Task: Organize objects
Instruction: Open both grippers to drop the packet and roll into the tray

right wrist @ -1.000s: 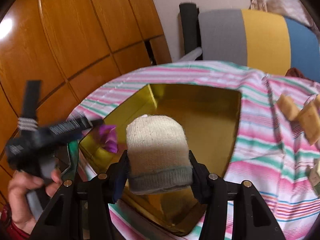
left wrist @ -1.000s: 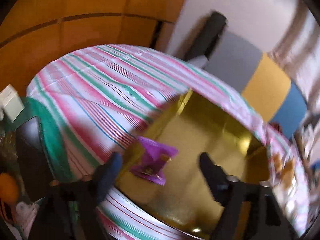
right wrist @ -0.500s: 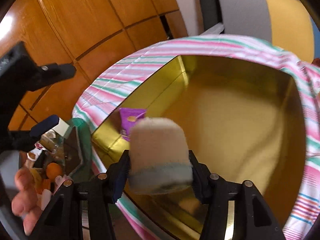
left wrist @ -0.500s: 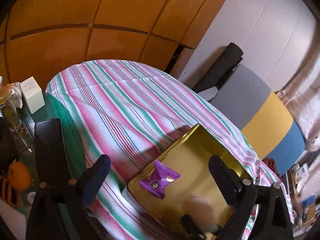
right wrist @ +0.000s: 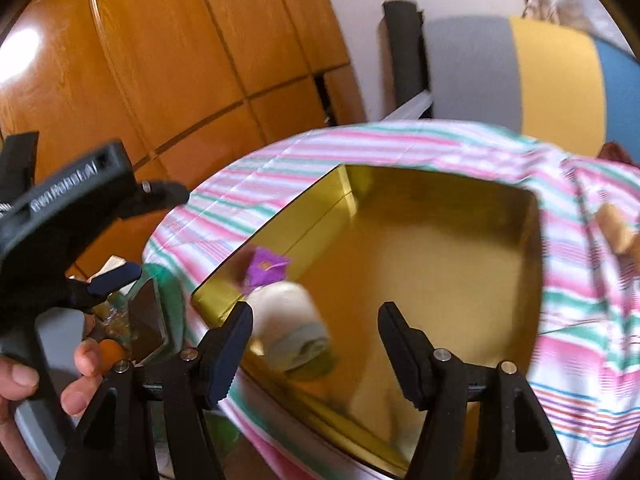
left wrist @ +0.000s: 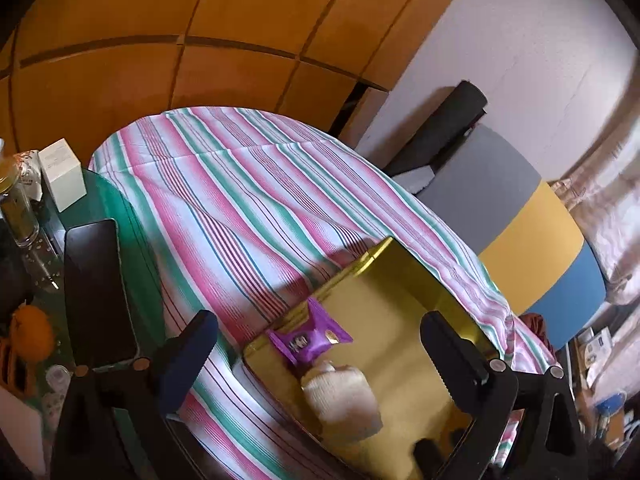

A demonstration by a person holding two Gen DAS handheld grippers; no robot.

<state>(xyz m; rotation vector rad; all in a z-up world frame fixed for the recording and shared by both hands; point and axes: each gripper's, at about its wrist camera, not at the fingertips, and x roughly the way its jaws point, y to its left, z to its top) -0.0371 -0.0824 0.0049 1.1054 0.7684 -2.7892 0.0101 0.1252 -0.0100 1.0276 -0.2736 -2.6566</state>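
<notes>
Now, we see:
Right gripper (right wrist: 314, 338): fingers opening, nothing clamped.
Left gripper (left wrist: 320, 344): fingers spread wide, opening, empty.
Rolled sock (right wrist: 294, 330): inside the gold tray (right wrist: 534, 240), beside the purple packet (right wrist: 266, 266).

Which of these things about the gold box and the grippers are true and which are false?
1. The purple packet lies inside the gold box. True.
2. The right gripper is squeezing the rolled sock. False: its jaws are opening, and the sock lies in the box, free of the pads.
3. The box sits on a striped cloth. True.
4. The left gripper holds the packet. False: its jaws are opening wide with nothing gripped; the packet lies in the box.
5. The sock lies far from the packet, in the opposite corner. False: it lies right next to the packet.
</notes>
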